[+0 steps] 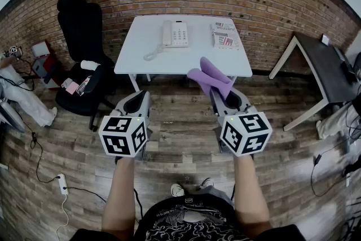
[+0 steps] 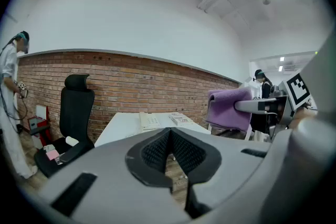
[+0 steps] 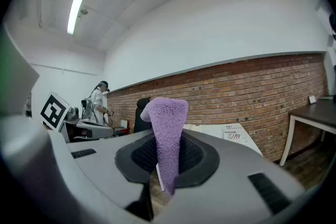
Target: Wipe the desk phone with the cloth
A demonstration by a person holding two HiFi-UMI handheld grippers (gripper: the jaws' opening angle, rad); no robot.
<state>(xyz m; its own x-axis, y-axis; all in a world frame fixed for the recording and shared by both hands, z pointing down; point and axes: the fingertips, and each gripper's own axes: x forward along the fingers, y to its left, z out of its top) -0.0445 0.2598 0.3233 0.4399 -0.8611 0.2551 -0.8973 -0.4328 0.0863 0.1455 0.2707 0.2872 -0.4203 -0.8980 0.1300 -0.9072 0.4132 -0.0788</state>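
Observation:
The cream desk phone sits on the white table ahead of me, its coiled cord hanging toward the left front edge. It also shows in the left gripper view as the phone, far beyond the jaws. My right gripper is shut on a purple cloth, which sticks up and forward out of its jaws. In the right gripper view the cloth stands pinched in the gripper. My left gripper is shut with nothing in it, jaws closed together. Both hang over the wooden floor, short of the table.
A printed leaflet lies to the right of the phone. A black office chair stands left of the table with small items on its seat. A dark side table is at the right. Cables and a power strip lie on the floor.

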